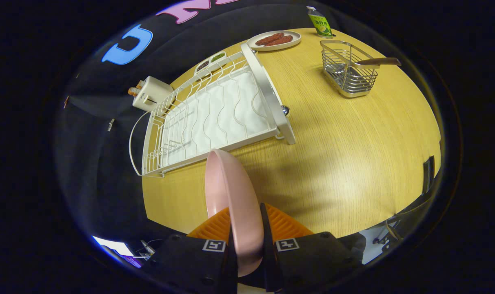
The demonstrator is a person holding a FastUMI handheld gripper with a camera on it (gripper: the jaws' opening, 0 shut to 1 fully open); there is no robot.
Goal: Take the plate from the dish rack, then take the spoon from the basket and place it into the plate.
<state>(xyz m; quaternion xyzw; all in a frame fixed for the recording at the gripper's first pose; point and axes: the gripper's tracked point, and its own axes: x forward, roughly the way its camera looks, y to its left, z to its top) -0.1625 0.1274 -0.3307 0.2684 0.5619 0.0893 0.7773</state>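
Observation:
A pink plate [231,196] stands on edge between my fingers, and my gripper [247,232] is shut on its rim, holding it above the wooden table [353,155]. The white wire dish rack [214,114] lies beyond the plate, with nothing in it. Further off, beyond the fingers and to the right of the rack, a metal wire basket [347,71] holds the spoon [374,62], whose handle sticks out over the basket's rim.
A white plate with sausages [274,40] and a green carton [320,22] sit at the table's far edge. A small divided dish [209,61] and a white box [149,94] lie behind the rack. Bare table spreads between the rack and the basket.

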